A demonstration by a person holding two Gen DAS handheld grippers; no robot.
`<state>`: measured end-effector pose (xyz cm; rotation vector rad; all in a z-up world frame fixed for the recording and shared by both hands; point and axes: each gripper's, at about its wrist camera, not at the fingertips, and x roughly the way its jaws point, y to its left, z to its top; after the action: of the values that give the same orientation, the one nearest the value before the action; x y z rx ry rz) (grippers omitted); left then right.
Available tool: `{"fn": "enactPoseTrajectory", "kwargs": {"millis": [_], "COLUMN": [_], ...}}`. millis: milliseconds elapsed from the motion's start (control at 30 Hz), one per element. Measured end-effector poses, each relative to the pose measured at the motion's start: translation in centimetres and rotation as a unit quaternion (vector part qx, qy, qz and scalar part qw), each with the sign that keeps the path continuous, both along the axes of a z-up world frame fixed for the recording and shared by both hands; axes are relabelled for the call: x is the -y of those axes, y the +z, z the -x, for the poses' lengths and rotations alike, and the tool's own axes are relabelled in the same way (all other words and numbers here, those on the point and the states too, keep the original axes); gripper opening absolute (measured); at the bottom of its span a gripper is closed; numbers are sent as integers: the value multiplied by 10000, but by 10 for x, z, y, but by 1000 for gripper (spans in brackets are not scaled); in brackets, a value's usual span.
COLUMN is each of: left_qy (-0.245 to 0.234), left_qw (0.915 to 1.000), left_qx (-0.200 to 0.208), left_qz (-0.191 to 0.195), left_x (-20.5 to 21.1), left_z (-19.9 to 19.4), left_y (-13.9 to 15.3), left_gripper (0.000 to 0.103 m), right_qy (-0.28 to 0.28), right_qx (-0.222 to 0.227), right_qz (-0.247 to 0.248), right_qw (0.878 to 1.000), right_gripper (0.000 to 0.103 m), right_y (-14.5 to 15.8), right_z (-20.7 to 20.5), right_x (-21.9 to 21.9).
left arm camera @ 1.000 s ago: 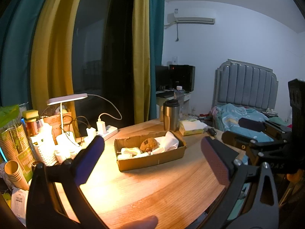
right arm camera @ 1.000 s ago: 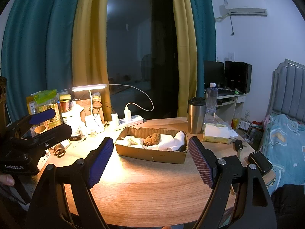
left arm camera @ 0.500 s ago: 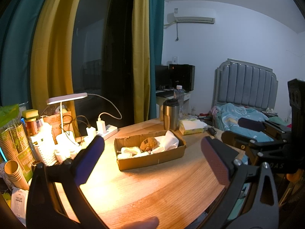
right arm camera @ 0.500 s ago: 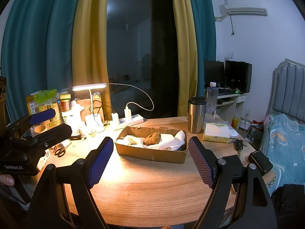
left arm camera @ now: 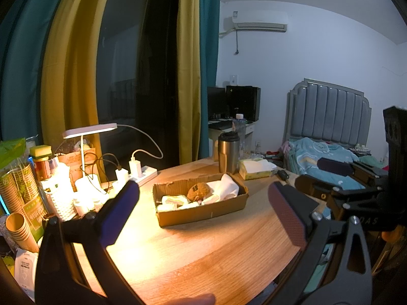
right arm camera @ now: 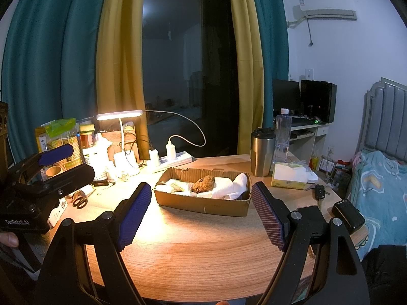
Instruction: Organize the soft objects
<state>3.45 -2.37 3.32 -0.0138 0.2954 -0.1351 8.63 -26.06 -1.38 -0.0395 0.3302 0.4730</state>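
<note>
A shallow cardboard box [left arm camera: 203, 213] [right arm camera: 203, 204] stands on the round wooden table. In it lie a brown fuzzy soft object [left arm camera: 199, 191] [right arm camera: 203, 183], white cloths [left arm camera: 226, 188] [right arm camera: 235, 184] and a pale yellowish soft object [left arm camera: 175, 199] [right arm camera: 175, 185]. My left gripper [left arm camera: 203, 211] is open and empty, held above the near table edge, short of the box. My right gripper [right arm camera: 201, 213] is open and empty, also short of the box. Each gripper shows in the other's view: the right one at the right edge [left arm camera: 338, 178], the left one at the left edge [right arm camera: 51, 162].
A steel tumbler [right arm camera: 262, 151], water bottle [right arm camera: 283, 134] and tissue pack [right arm camera: 290, 175] stand behind the box on the right. A lit desk lamp [right arm camera: 119, 115], power strip [right arm camera: 173, 158], scissors [right arm camera: 80, 200] and jars crowd the left. A car key [right arm camera: 319, 193] and black device [right arm camera: 348, 216] lie at right.
</note>
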Motion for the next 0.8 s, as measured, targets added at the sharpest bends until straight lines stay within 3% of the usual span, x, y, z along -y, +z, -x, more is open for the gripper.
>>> {"fn": "enactPoseTrajectory", "kwargs": {"millis": [800], "left_qy": [50], "left_qw": [10000], "left_qx": [-4], "left_qz": [33], "left_x": [-2], "left_z": [1], "left_y": [-3], "left_gripper": [102], "right_qy": [-1], "right_qx": [-6], "right_qz": [-3], "right_qw": [10000], "right_gripper": [84], "right_y": [0], "right_z": [1], "right_x": [0]}}
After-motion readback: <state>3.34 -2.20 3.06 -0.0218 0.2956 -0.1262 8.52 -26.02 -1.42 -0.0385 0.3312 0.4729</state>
